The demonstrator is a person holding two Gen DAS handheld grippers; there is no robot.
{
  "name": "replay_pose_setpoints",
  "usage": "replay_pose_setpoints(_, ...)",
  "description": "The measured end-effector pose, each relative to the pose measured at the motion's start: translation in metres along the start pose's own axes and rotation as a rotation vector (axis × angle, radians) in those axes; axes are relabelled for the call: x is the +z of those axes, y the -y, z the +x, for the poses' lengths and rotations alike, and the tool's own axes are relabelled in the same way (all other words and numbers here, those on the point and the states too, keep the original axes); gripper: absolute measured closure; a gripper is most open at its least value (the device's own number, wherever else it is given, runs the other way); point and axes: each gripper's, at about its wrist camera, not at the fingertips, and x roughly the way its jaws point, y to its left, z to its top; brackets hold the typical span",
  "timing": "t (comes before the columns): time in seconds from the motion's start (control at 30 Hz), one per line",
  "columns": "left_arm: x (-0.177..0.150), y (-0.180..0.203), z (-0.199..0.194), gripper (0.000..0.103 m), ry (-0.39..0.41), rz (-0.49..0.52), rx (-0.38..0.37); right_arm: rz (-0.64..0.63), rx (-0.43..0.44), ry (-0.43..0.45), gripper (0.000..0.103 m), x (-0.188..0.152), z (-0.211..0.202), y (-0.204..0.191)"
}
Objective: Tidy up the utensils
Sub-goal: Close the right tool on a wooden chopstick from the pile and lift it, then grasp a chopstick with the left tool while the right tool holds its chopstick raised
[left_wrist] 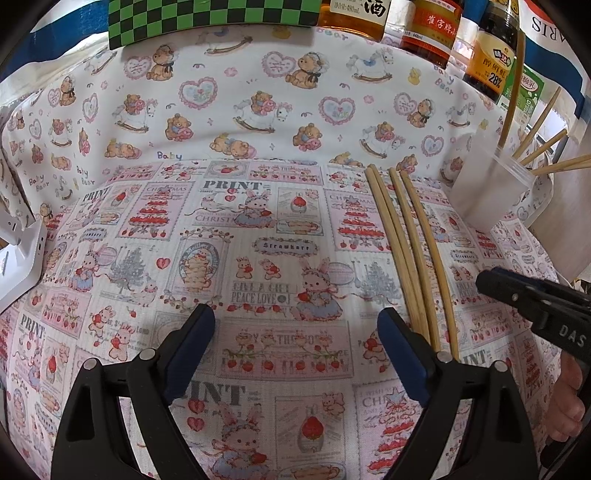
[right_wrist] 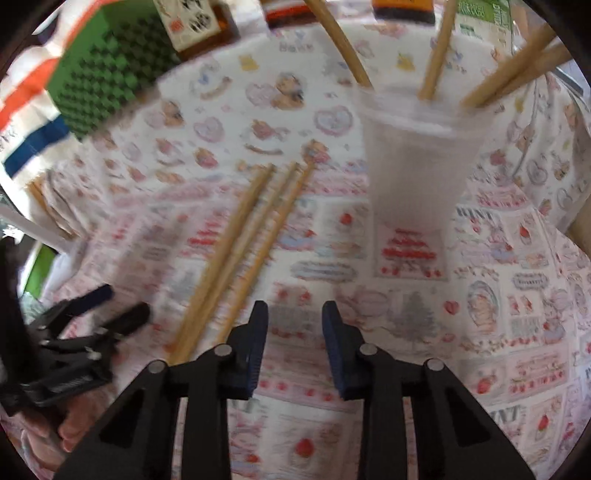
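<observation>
Showing bottles (left_wrist: 432, 33): left view only

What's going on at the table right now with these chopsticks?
A person with two handheld grippers is sorting chopsticks into a translucent cup. Several chopsticks already stand in it; four more lie on the patterned cloth. The left gripper hangs open beside them, and the right gripper holds nothing, its jaws partly closed.

A table is covered with a cloth (left_wrist: 280, 229) full of bunnies, bears and strawberries. At the back stand brown bottles (left_wrist: 430, 33) and a green checked box (left_wrist: 207, 18). Daylight is bright.
</observation>
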Motion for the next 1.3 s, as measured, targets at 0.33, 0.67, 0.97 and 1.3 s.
replay_pose_setpoints(0.33, 0.000, 0.000, 0.000, 0.014, -0.002, 0.003, 0.002, -0.272, -0.066, -0.052, 0.065, -0.018, 0.019, -0.055)
replay_pose_setpoints(0.67, -0.001, 0.000, -0.001, 0.014, 0.002, 0.003, -0.021, -0.204, -0.148, -0.064, 0.084, -0.012, 0.016, -0.030)
replay_pose_setpoints(0.97, -0.003, 0.018, -0.013, 0.018, 0.040, 0.085, -0.074, -0.077, -0.084, 0.005, 0.097, -0.010, 0.001, -0.010)
replay_pose_setpoints(1.3, -0.003, 0.026, -0.029, 0.046, 0.034, 0.079, -0.224, -0.014, 0.006, 0.264, 0.098, 0.000, -0.068, 0.001)
